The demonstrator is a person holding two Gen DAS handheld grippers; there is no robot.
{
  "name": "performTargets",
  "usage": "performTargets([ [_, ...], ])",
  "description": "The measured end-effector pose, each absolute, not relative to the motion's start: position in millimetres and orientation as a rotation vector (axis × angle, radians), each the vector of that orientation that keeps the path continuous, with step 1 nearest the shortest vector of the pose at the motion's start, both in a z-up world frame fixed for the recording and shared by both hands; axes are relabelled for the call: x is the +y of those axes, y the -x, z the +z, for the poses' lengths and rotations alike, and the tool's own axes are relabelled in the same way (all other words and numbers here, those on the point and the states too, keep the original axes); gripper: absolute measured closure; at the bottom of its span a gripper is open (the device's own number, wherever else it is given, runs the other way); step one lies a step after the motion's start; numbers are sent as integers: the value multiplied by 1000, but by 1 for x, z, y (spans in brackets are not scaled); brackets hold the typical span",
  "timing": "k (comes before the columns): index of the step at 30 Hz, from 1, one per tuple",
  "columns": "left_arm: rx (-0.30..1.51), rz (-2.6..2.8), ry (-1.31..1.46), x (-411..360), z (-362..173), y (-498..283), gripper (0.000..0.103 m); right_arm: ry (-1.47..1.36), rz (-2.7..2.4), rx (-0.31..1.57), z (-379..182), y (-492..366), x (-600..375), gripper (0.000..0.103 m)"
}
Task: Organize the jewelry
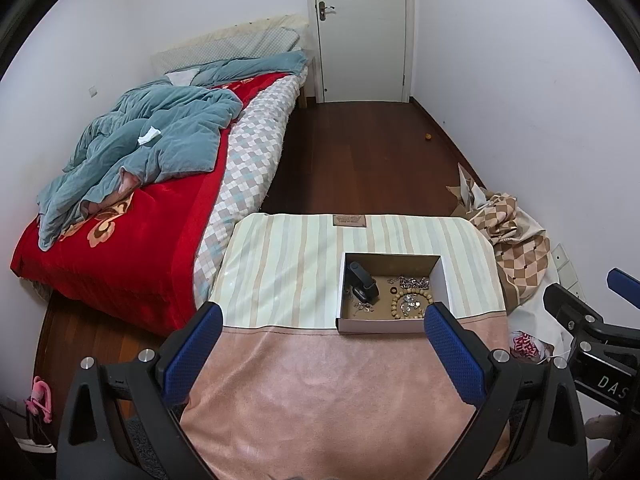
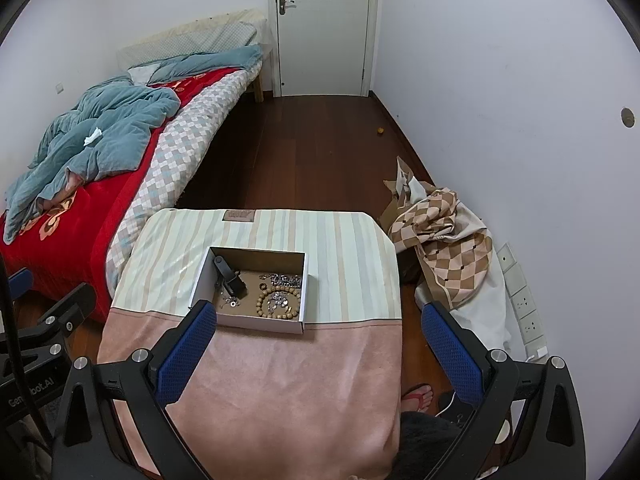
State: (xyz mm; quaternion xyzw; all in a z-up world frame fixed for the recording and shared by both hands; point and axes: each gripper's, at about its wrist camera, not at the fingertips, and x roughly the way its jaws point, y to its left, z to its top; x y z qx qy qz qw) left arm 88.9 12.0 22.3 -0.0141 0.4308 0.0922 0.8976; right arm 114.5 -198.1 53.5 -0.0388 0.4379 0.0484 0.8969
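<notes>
Both grippers hang wide over the near, pink end of the table, holding nothing.

Left gripper [image 1: 322, 346] and right gripper [image 2: 318, 350] have jaws spread far apart, touching neither cloth [image 2: 280, 380] nor box [image 2: 208, 276]. All the jewelry lies inside this shallow open box, which sits on the striped half of the table, toward its far edge. A bead bracelet [image 2: 262, 306] rings a silvery heap at the box's near side; a chain [image 2: 286, 279] lies by the far right wall; a black watch [image 2: 230, 276] leans at the left wall. Likely light, limp and slippery, the chain may snag or tangle; the stiffer watch strap or bracelet rim offers a surer pinch.
</notes>
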Motion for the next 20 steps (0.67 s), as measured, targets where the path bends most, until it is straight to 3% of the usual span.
performTargets([
  [20, 878, 171, 44, 11, 28, -89, 0, 83, 101, 907, 56, -113, -199, 0],
])
